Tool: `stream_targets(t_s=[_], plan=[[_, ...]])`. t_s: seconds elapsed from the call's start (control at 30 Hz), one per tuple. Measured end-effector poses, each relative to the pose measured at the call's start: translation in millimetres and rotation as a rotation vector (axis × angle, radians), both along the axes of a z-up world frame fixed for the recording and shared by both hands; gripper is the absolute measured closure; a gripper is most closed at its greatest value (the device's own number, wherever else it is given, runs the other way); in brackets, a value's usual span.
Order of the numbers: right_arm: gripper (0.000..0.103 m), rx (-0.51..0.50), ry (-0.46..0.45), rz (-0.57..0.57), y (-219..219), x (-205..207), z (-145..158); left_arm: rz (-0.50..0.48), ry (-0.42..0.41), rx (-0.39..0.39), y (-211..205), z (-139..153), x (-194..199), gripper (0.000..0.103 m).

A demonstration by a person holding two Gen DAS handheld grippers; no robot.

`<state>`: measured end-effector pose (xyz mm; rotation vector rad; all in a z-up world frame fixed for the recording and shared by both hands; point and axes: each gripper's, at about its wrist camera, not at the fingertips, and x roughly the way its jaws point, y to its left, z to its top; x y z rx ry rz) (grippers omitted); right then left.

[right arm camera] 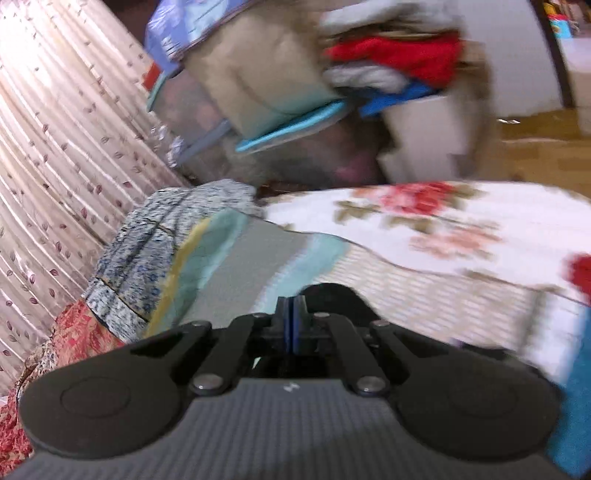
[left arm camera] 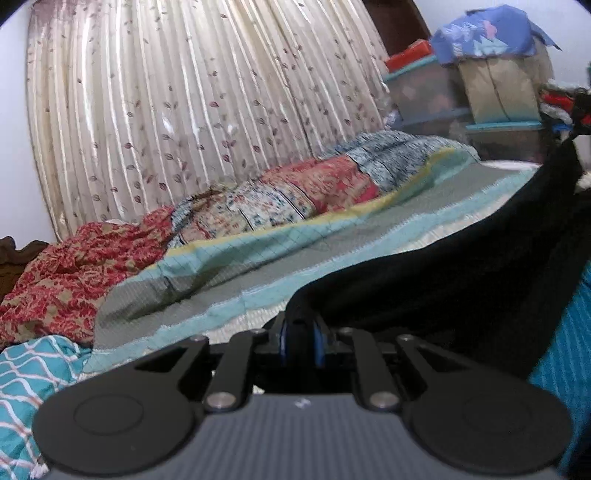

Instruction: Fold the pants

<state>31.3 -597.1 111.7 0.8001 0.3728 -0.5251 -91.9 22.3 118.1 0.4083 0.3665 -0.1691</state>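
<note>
Both grippers, left (left arm camera: 301, 332) and right (right arm camera: 293, 321), have their jaws pinched shut on the black pants (left arm camera: 461, 280), apparently so the cloth hangs stretched between them above the bed (left arm camera: 229, 280), ready to be laid down for a fold.

L wrist: low over bed (left arm camera: 258, 273) | R: tilted | shared: curtain (left arm camera: 166, 110)

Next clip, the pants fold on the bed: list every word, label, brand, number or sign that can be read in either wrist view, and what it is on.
None readable.
Left claw, body: a small white mark, too small to read.
Right claw, body: the same kind of mark, also unreadable.
Boxes at top right of the right wrist view: colourful printing, too blurred to read.
</note>
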Motion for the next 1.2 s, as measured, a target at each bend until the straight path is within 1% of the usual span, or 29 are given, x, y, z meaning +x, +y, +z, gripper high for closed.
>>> stream_targets(t_s=[0.07, 0.1, 0.13, 0.17, 0.23, 0.27, 0.33, 0.4, 0.43, 0.47, 0.5, 0.53, 0.57, 0.63, 0.67, 0.7, 0.73, 0.8, 0.83, 0.87, 0.9, 0.93, 1.0, 1.03, 1.07, 1.1, 1.13, 1.17, 1.2], plan=[[0.099, 0.001, 0.024, -0.006, -1.3, -39.6, -18.9, -0.025, 0.051, 0.008, -0.5, -8.6, -12.3, 0.087], [0.098, -0.003, 0.054, -0.003, -0.7, -53.6, -30.9, -0.039, 0.078, 0.012, -0.9, -13.4, -17.5, 0.085], [0.097, 0.001, 0.104, -0.009, -1.4, -70.5, -47.2, -0.062, 0.118, 0.018, -2.0, -19.8, -22.9, 0.084], [0.094, 0.016, 0.148, -0.03, -1.3, -83.1, -60.9, -0.082, 0.152, 0.026, -3.6, -26.2, -28.3, 0.082], [0.094, 0.031, 0.246, -0.105, -0.7, -108.9, -85.6, -0.112, 0.225, 0.045, -5.2, -40.2, -38.2, 0.08], [0.093, 0.039, 0.27, -0.129, -0.1, -119.1, -93.0, -0.119, 0.258, 0.059, -5.5, -46.2, -41.6, 0.075], [0.093, 0.054, 0.268, -0.14, 2.7, -130.0, -96.3, -0.117, 0.278, 0.076, -3.2, -51.3, -50.3, 0.073], [0.091, 0.025, 0.256, -0.129, 5.4, -129.7, -88.1, -0.119, 0.292, 0.06, 0.3, -46.1, -57.8, 0.065], [0.088, -0.01, 0.249, -0.114, 7.7, -126.3, -80.5, -0.119, 0.297, 0.034, 3.5, -40.0, -61.8, 0.064], [0.08, -0.042, 0.237, -0.097, 8.5, -123.4, -73.4, -0.115, 0.305, -0.003, 8.1, -33.0, -64.4, 0.063], [0.075, -0.078, 0.219, -0.076, 11.4, -115.8, -64.2, -0.109, 0.322, -0.055, 15.0, -25.3, -65.6, 0.062], [0.062, -0.11, 0.2, -0.056, 10.6, -112.5, -57.8, -0.094, 0.348, -0.122, 25.0, -16.4, -66.0, 0.062], [0.052, -0.137, 0.182, -0.035, 10.5, -106.2, -52.4, -0.067, 0.37, -0.19, 36.0, -9.1, -64.8, 0.062], [0.049, -0.199, 0.155, 0.001, 10.0, -90.1, -42.2, 0.022, 0.38, -0.314, 58.4, 5.5, -61.0, 0.062], [0.045, -0.228, 0.155, 0.014, 9.3, -78.3, -39.4, 0.084, 0.368, -0.381, 70.9, 13.8, -57.6, 0.062], [0.04, -0.251, 0.161, 0.03, 4.5, -67.0, -39.3, 0.129, 0.357, -0.429, 79.9, 19.0, -53.7, 0.062], [0.03, -0.265, 0.179, 0.057, -2.3, -53.1, -41.3, 0.172, 0.342, -0.476, 88.6, 25.4, -47.3, 0.062], [0.031, -0.246, 0.231, 0.083, -16.7, -27.5, -52.8, 0.221, 0.306, -0.532, 95.1, 32.9, -34.0, 0.062], [0.051, -0.201, 0.257, 0.106, -23.7, -18.2, -62.8, 0.23, 0.297, -0.544, 94.5, 34.9, -24.9, 0.063], [0.091, -0.143, 0.282, 0.145, -28.8, -10.7, -72.0, 0.235, 0.294, -0.548, 90.9, 35.1, -15.4, 0.062], [0.091, -0.104, 0.313, 0.155, -30.2, -4.6, -76.1, 0.236, 0.298, -0.545, 85.3, 34.1, -5.1, 0.062], [0.091, -0.108, 0.304, 0.135, -26.2, -4.7, -71.4, 0.234, 0.305, -0.538, 79.5, 31.0, 2.8, 0.062], [0.091, -0.167, 0.179, 0.116, -14.8, -18.7, -47.4, 0.225, 0.337, -0.509, 65.2, 22.6, 18.7, 0.062], [0.091, -0.211, 0.113, 0.084, -10.8, -32.4, -31.7, 0.221, 0.357, -0.489, 58.9, 17.3, 26.1, 0.062], [0.091, -0.227, 0.057, 0.059, -10.6, -45.4, -23.0, 0.217, 0.378, -0.473, 54.1, 11.2, 30.7, 0.062], [0.091, -0.234, 0.024, 0.038, -13.2, -57.0, -19.7, 0.212, 0.398, -0.466, 50.1, 6.1, 33.9, 0.062], [0.089, -0.256, 0.052, 0.019, -17.9, -62.0, -22.6, 0.207, 0.417, -0.467, 48.1, 0.7, 34.6, 0.062], [0.081, -0.28, 0.129, 0.002, -21.9, -59.9, -30.5, 0.204, 0.433, -0.474, 48.1, -3.7, 35.4, 0.062], [0.072, -0.297, 0.254, -0.019, -27.7, -54.3, -44.6, 0.208, 0.441, -0.484, 49.7, -6.7, 33.4, 0.062]])
